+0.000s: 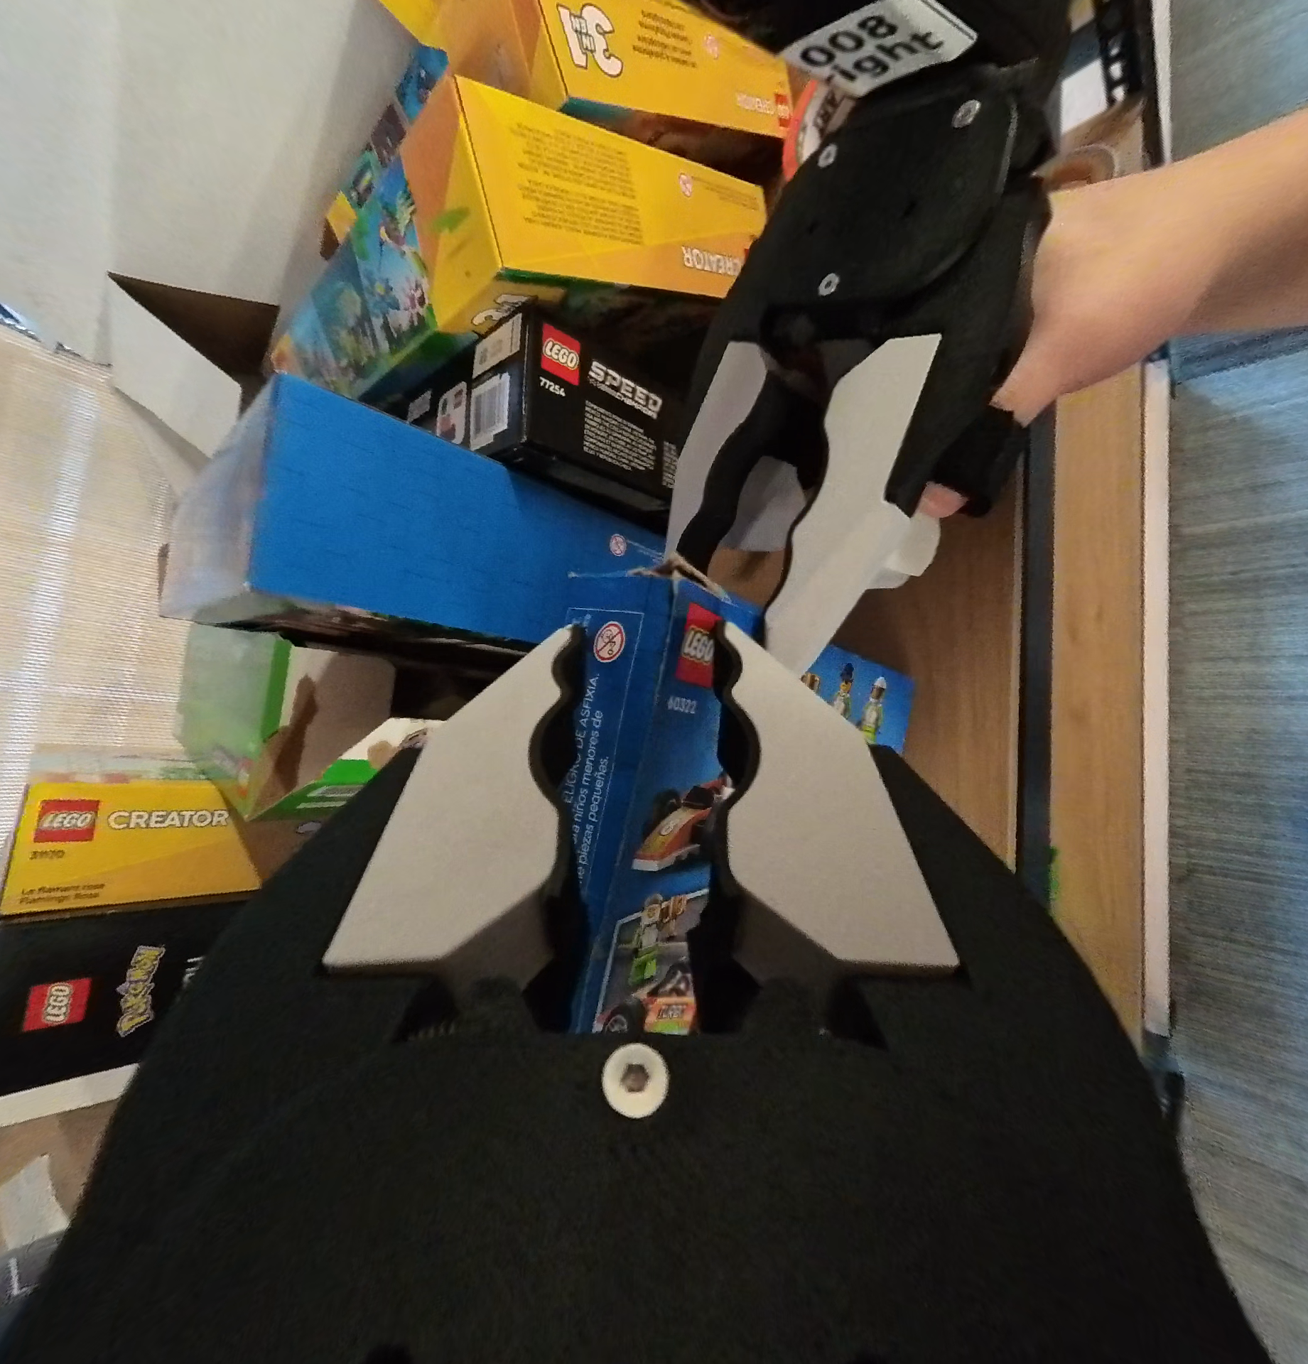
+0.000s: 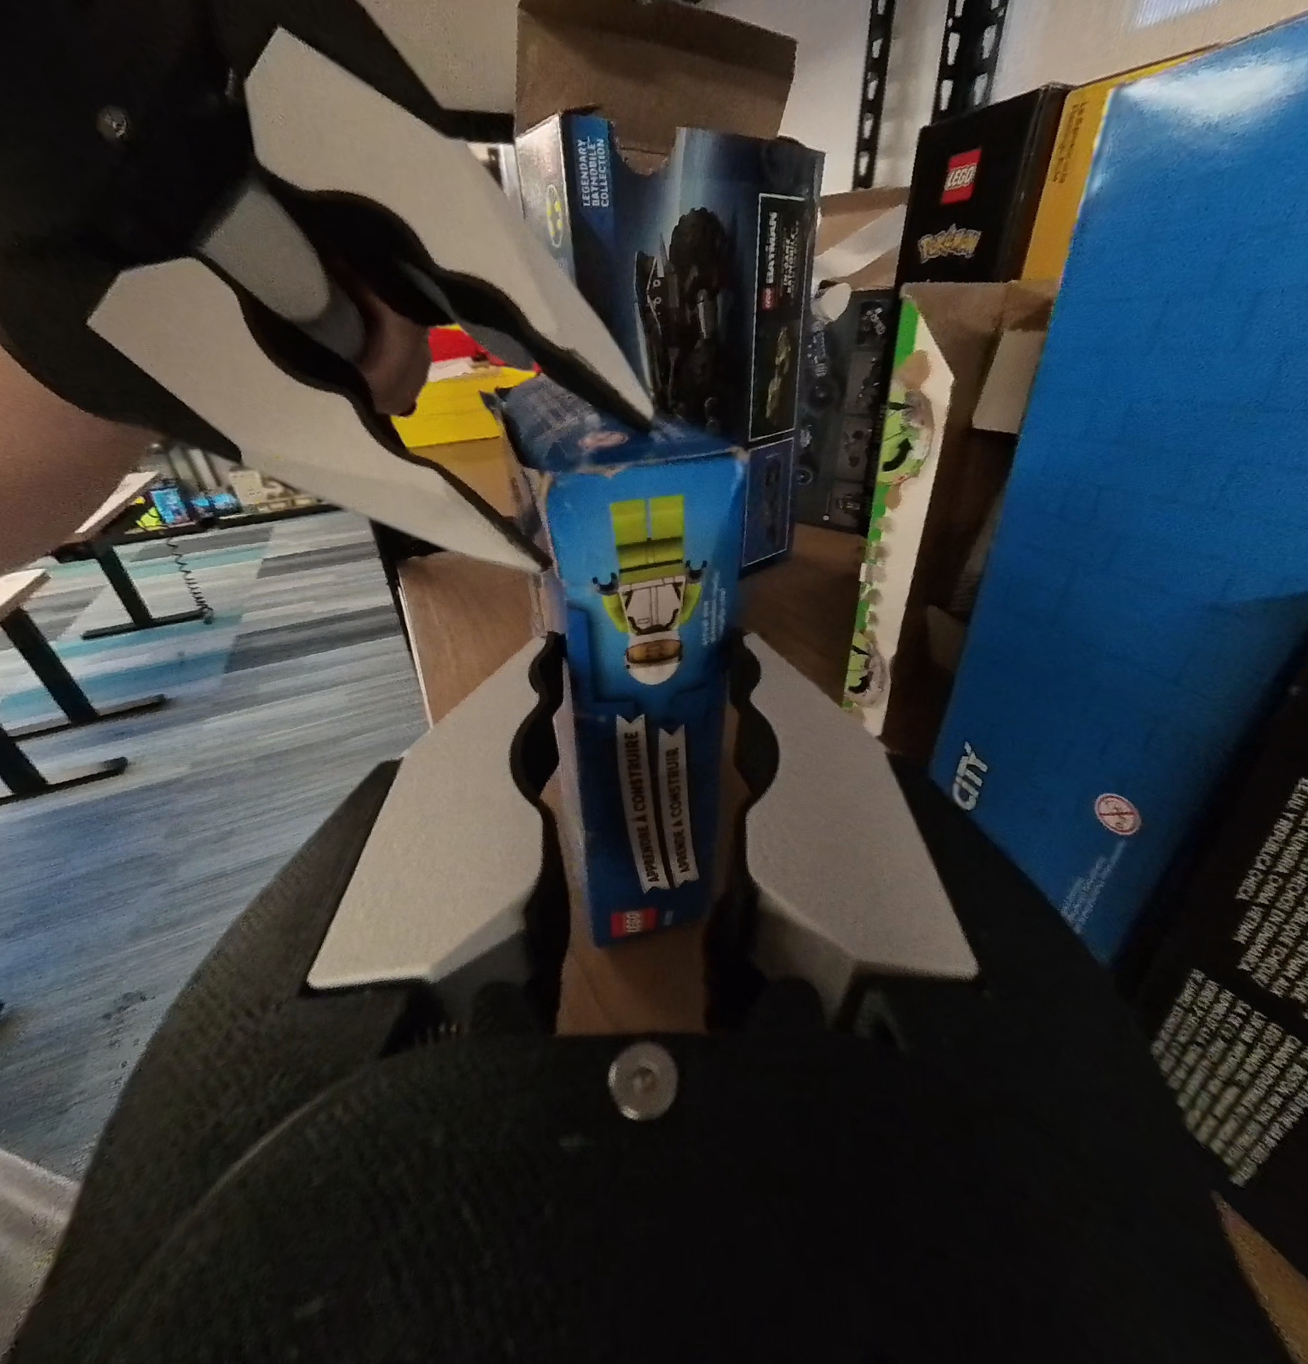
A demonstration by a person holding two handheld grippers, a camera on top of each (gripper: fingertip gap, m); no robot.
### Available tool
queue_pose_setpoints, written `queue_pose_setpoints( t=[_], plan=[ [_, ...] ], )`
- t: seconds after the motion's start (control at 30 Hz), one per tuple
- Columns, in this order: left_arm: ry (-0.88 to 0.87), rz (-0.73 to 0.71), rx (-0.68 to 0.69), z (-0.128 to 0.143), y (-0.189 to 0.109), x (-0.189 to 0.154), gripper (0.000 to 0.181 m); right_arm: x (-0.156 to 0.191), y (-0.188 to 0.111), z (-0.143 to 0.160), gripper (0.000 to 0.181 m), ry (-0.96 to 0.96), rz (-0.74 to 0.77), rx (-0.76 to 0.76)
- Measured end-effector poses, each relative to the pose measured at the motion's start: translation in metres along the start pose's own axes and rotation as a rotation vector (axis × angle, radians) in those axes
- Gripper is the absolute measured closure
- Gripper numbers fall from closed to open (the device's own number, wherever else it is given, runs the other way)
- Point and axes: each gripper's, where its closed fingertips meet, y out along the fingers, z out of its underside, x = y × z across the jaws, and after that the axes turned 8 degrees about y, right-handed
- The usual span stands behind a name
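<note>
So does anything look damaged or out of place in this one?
Yes: the small blue box, held between both hand-held grippers, has a torn, frayed top corner in the left wrist view. Behind it, boxes are stacked askew.

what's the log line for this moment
left hand-held gripper: shut on small blue box | right hand-held gripper: shut on its other end

Small blue toy box (image 1: 621, 775) upright; clamped between both hand-held grippers.
</note>
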Motion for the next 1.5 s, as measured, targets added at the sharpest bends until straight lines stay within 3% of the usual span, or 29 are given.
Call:
queue_pose_setpoints(
  t=[0.17,0.3,0.47,0.63,0.73,0.87,0.93,1.03,1.1,1.17,1.3,1.4,1.5],
  plan=[
    [0.019,-0.044,-0.007,0.001,-0.005,-0.002,0.149,0.005,0.002,0.000,0.137,-0.043,-0.022,0.011],
    [0.021,-0.061,-0.017,0.001,-0.008,-0.002,0.150,0.011,-0.009,-0.026,0.137,-0.130,-0.010,-0.080],
    [-0.009,-0.071,-0.059,-0.001,-0.011,0.003,0.151,0.018,-0.011,-0.038,0.132,-0.358,0.047,-0.005],
    [-0.051,-0.068,-0.098,0.002,-0.014,0.005,0.152,0.032,-0.018,-0.054,0.137,-0.438,0.004,-0.026],
    [-0.071,-0.067,-0.123,0.005,-0.017,0.005,0.152,0.042,-0.012,-0.048,0.145,-0.493,-0.068,0.058],
    [-0.062,-0.073,-0.116,0.010,-0.013,0.003,0.149,0.036,-0.012,-0.042,0.145,-0.528,-0.031,0.157],
    [-0.060,-0.100,-0.131,0.009,-0.013,0.006,0.147,0.034,-0.049,-0.068,0.146,-0.513,0.048,0.060],
    [-0.109,-0.156,-0.204,0.005,-0.028,0.013,0.147,0.010,-0.153,-0.080,0.151,-0.469,0.231,0.022],
    [-0.140,-0.182,-0.256,0.001,-0.037,0.014,0.147,-0.030,-0.222,-0.046,0.153,-0.432,0.382,0.208],
    [-0.166,-0.207,-0.277,0.002,-0.043,0.016,0.146,-0.060,-0.266,-0.004,0.154,-0.308,0.415,0.381],
    [-0.256,-0.284,-0.325,-0.006,-0.056,0.022,0.145,-0.072,-0.277,0.041,0.155,-0.208,0.306,0.515],
    [-0.302,-0.345,-0.390,-0.029,-0.070,0.014,0.149,-0.086,-0.279,0.070,0.152,-0.239,0.276,0.685],
    [-0.356,-0.333,-0.449,-0.062,-0.065,-0.009,0.149,-0.098,-0.279,0.083,0.160,-0.267,0.259,0.799]
  ],
)
